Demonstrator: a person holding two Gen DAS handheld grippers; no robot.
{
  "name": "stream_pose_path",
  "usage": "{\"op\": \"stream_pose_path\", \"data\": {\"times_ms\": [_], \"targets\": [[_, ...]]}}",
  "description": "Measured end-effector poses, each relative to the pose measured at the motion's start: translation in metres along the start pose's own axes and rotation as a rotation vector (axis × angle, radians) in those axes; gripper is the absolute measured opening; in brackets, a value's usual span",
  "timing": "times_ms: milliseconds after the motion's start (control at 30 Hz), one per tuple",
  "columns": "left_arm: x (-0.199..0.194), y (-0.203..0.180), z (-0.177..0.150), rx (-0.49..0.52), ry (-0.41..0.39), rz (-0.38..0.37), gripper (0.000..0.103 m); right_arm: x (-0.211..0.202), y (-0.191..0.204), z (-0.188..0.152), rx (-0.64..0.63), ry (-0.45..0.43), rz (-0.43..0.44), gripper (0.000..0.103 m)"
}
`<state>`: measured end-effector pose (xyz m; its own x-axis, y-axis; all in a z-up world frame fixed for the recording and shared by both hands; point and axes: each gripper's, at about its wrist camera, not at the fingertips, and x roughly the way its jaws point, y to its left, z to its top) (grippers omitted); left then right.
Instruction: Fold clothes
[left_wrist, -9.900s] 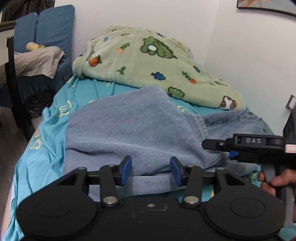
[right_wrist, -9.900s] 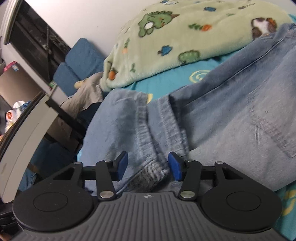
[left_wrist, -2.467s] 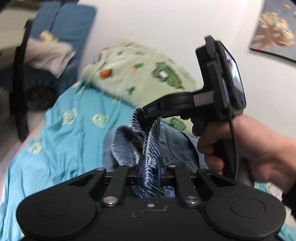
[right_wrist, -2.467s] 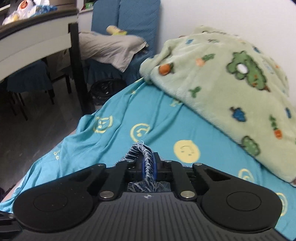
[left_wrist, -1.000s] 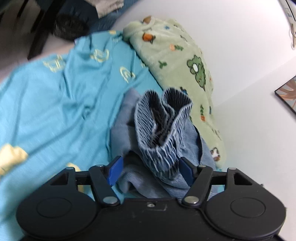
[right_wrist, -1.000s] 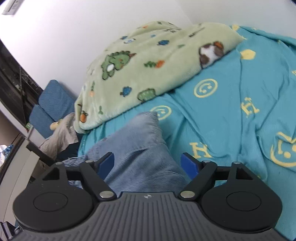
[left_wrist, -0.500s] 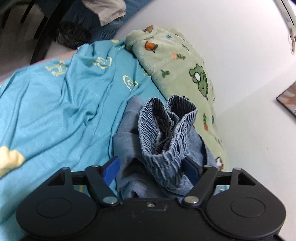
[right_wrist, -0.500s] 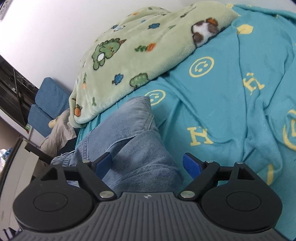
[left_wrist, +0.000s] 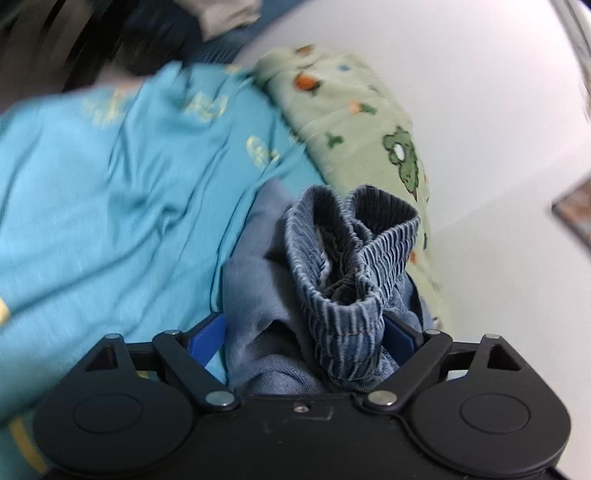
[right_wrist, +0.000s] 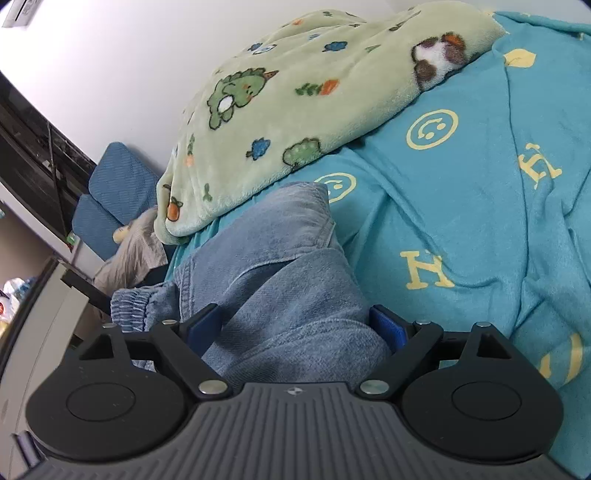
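Both jaws are opening: left gripper (left_wrist: 304, 332) and right gripper (right_wrist: 295, 325) straddle folded jeans (right_wrist: 280, 266); bedsheet (right_wrist: 480, 206) prints "H".

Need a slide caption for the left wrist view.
Left gripper opening around the bunched waistband of folded jeans on a blue sheet.

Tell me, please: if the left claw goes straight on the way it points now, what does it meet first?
Most likely the jeans: their ribbed waistband already sits between the opening jaws of the left claw. Depth is unclear.

Faded blue jeans (right_wrist: 280, 266), turquoise sheet (right_wrist: 480, 206)
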<state>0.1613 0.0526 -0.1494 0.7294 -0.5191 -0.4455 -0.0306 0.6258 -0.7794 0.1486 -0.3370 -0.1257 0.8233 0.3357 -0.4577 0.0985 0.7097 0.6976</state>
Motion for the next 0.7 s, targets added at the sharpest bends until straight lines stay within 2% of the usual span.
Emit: {"op": "stream_pose_path", "data": {"times_ms": [100,200,267,300,367,467,700], "targets": [[0.0,-0.011,0.001,0.075,-0.015,0.016,0.086,0.005,-0.001,-0.001,0.004,0.008,0.009,0.089],[0.004,-0.012,0.0,0.102,-0.013,0.016,0.084,0.011,0.0,-0.005,0.002,0.007,0.01,0.087],[0.006,-0.01,0.002,0.089,-0.008,0.006,0.079,0.012,0.0,-0.007,0.01,-0.011,-0.008,0.073],[0.006,-0.01,0.003,0.084,-0.008,0.003,0.074,0.012,0.0,-0.008,0.016,-0.016,-0.014,0.071],[0.006,-0.012,0.003,0.092,-0.011,0.002,0.064,0.012,0.002,-0.009,0.008,-0.023,-0.016,0.058],[0.004,-0.018,0.002,0.128,-0.023,0.017,0.052,0.008,0.013,-0.008,-0.028,-0.035,-0.031,0.047],[-0.008,-0.036,0.003,0.188,-0.067,0.021,0.039,-0.006,0.04,-0.004,-0.093,-0.104,-0.046,0.039]]}}
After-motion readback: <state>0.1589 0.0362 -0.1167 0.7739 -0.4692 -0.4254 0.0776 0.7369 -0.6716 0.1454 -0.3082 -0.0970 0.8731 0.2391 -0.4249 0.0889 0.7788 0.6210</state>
